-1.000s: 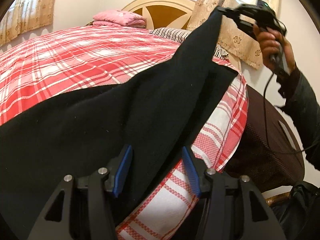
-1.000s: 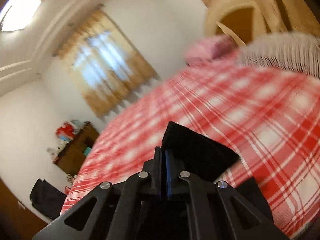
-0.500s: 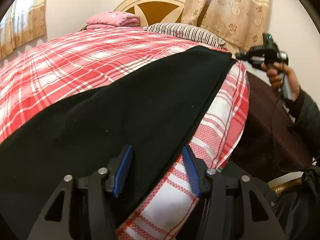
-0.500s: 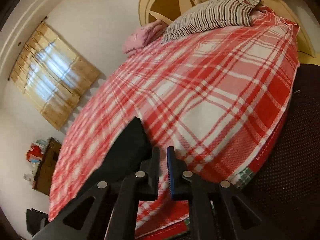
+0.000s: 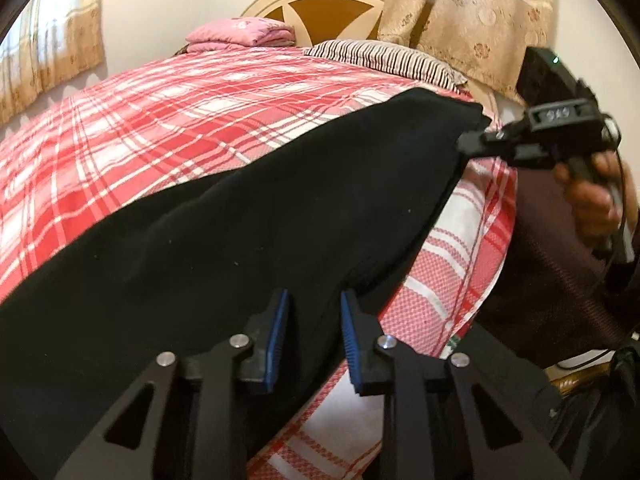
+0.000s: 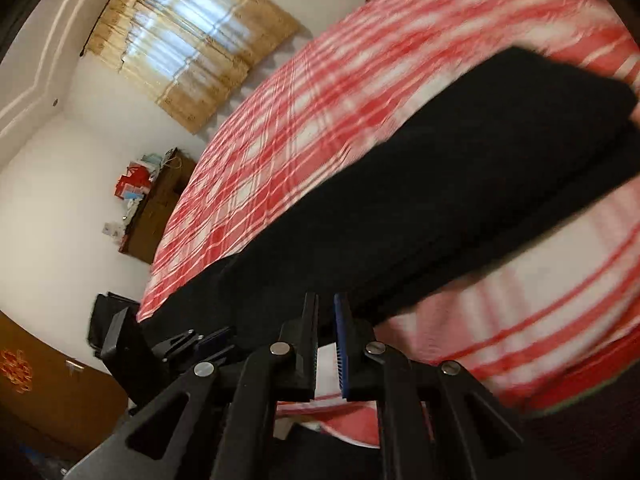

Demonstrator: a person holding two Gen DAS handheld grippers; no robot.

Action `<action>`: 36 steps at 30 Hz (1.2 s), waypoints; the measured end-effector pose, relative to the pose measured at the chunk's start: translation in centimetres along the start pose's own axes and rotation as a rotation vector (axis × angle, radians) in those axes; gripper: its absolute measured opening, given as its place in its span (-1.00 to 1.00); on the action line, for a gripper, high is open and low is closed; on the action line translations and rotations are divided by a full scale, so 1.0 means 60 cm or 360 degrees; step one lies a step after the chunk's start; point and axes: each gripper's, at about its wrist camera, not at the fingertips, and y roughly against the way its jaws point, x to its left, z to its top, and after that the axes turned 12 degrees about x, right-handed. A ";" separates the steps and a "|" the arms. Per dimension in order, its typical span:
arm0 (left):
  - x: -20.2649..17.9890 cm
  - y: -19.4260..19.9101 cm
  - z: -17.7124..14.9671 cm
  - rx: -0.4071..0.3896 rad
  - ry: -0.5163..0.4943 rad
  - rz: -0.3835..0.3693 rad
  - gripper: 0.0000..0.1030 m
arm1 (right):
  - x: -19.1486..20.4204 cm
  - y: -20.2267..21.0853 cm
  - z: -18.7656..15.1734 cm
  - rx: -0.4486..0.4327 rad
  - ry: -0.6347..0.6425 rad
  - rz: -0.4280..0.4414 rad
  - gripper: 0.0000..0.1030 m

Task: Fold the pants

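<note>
Black pants lie folded lengthwise along the near edge of the red plaid bed. My left gripper straddles their near edge. Its jaws are closing, with black cloth between the blue pads, which do not clearly press on it. In the right wrist view the pants run diagonally, and the left gripper shows at the lower left. My right gripper is nearly shut, with only a thin slit and pale sheet visible through it. Seen from the left wrist, the right gripper has its tips at the pants' far corner, held by a hand.
A striped pillow and a folded pink blanket lie by the headboard. A dark brown seat stands against the bed's right side. Across the room is a wooden cabinet with clutter on top.
The right gripper held the pants' end up in the air, laid it flat on the bed, let go, then came down to the far corner. The left jaws have narrowed around the cloth.
</note>
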 end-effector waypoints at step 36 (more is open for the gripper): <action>-0.005 0.006 -0.029 -0.0044 -0.0069 -0.0067 -0.87 | -0.021 -0.001 -0.013 -0.0164 -0.0013 -0.0113 -0.95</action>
